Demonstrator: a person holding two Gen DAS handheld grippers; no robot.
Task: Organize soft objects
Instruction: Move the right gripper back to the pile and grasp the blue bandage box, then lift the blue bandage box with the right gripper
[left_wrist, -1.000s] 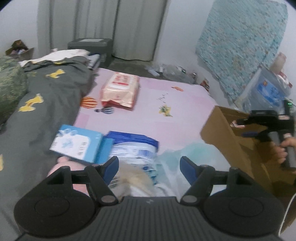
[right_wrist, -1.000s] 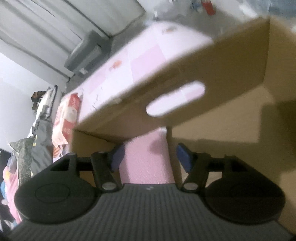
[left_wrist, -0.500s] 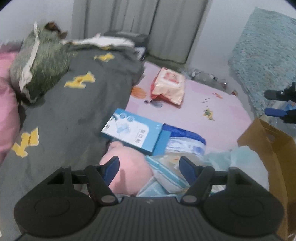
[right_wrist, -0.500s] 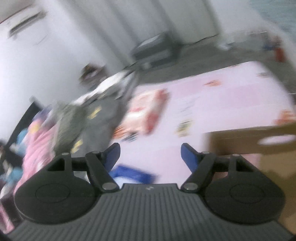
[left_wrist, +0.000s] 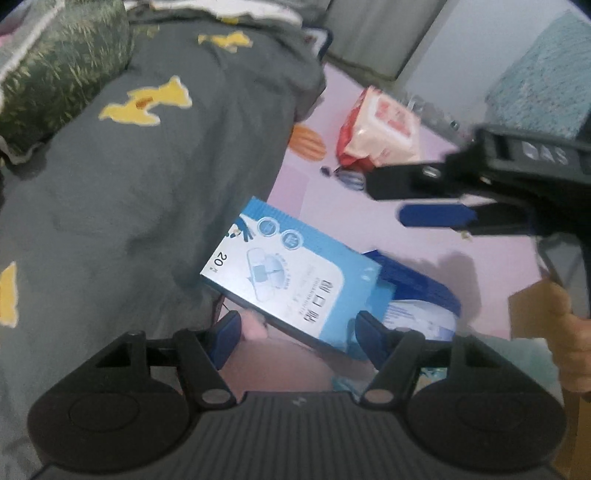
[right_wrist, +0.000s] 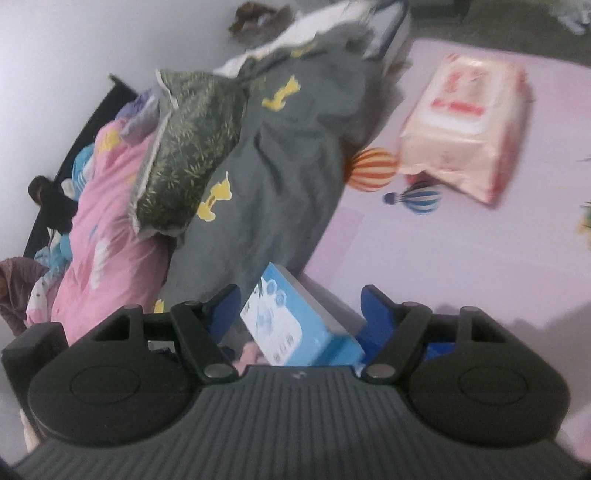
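A light blue flat box lies tilted on a pile at the edge of the grey quilt. It rests on a pink soft thing and a blue-and-white pack. My left gripper hangs open just above the box's near end, pads clear of it. My right gripper reaches in from the right above the pile. In its own view the right gripper is closing, with the blue box below the gap and not pressed. A pink wipes pack lies farther out on the pink mat.
A green patterned pillow and a pink quilt lie on the bed at the left. A cardboard box stands at the right edge, beside the person's hand. Grey curtains hang behind.
The right gripper has swung out of the cardboard box and across to the pile with the blue box. The left gripper has moved left and lower, closer over the blue box.
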